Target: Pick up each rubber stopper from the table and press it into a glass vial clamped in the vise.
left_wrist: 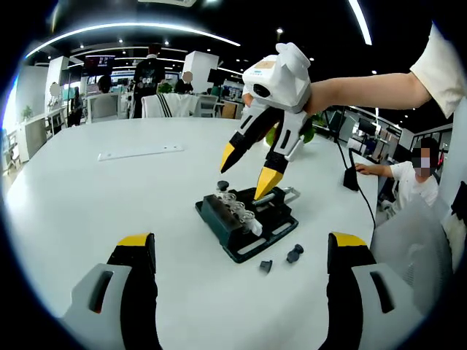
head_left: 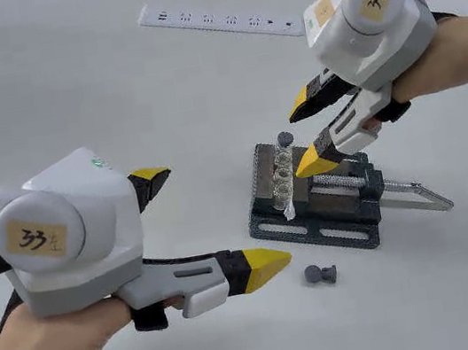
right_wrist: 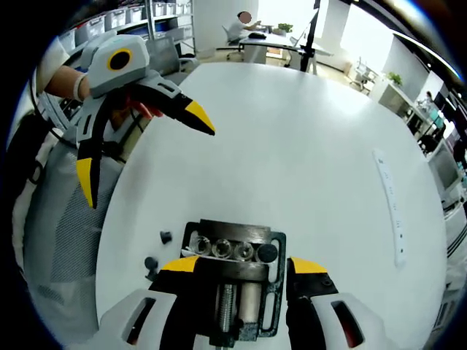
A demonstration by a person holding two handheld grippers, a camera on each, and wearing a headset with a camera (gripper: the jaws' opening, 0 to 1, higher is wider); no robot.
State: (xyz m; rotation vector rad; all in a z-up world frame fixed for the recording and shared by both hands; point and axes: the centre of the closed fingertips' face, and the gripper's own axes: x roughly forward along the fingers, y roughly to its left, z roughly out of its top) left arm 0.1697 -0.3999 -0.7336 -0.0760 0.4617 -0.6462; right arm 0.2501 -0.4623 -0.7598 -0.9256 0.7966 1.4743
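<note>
A black vise (head_left: 348, 210) (left_wrist: 273, 222) (right_wrist: 241, 302) clamps a row of glass vials (head_left: 283, 177) (left_wrist: 237, 206) (right_wrist: 219, 249). A grey rubber stopper (head_left: 285, 139) (left_wrist: 222, 185) (right_wrist: 268, 252) sits in the end vial. My right gripper (head_left: 300, 141) (left_wrist: 248, 169) (right_wrist: 248, 266) hovers open just above the vials, holding nothing. Two loose stoppers (left_wrist: 265, 266) (left_wrist: 295, 254) (right_wrist: 166, 236) (right_wrist: 151, 262) lie on the table in front of the vise; in the head view they sit close together (head_left: 320, 275). My left gripper (head_left: 215, 223) (left_wrist: 241, 244) (right_wrist: 142, 149) is open and empty, left of the vise.
A white power strip (head_left: 217, 18) (left_wrist: 142, 152) (right_wrist: 390, 197) lies at the far side of the white table (head_left: 113, 96). The vise's handle (head_left: 417, 194) sticks out to the right. People, chairs and desks stand in the room beyond.
</note>
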